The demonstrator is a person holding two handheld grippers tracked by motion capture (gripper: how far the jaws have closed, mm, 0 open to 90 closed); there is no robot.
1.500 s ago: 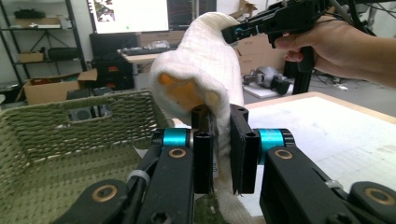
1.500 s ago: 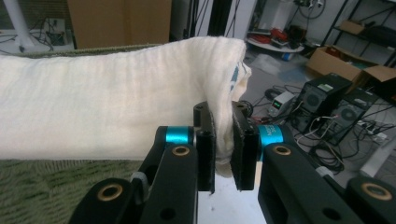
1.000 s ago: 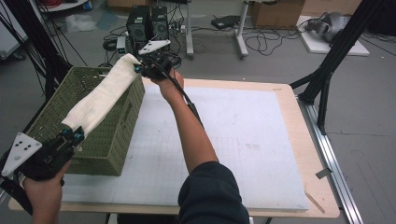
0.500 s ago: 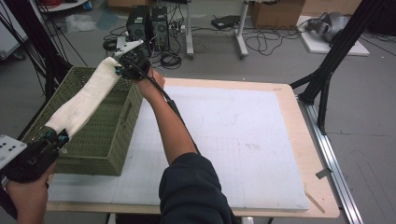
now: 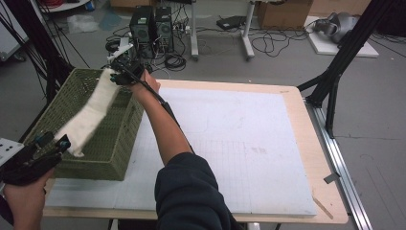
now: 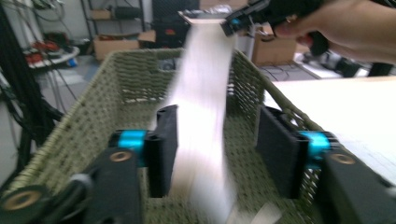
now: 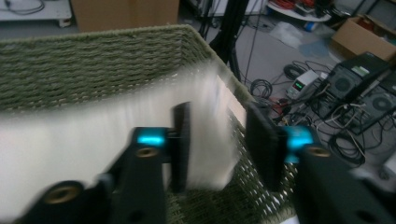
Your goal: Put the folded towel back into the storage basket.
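A white towel (image 5: 91, 115) over a green basket (image 5: 107, 148) at the left side of the table (image 5: 297, 158) — stretched long from one end of the basket to the other, blurry in both gripper views. Left gripper (image 5: 45, 146) at the near end, jaws just opened, let go, towel between them but not squeezed. Right gripper (image 5: 119, 76) at the far end — jaws just opened too, towel edge beside one jaw, not pinched.
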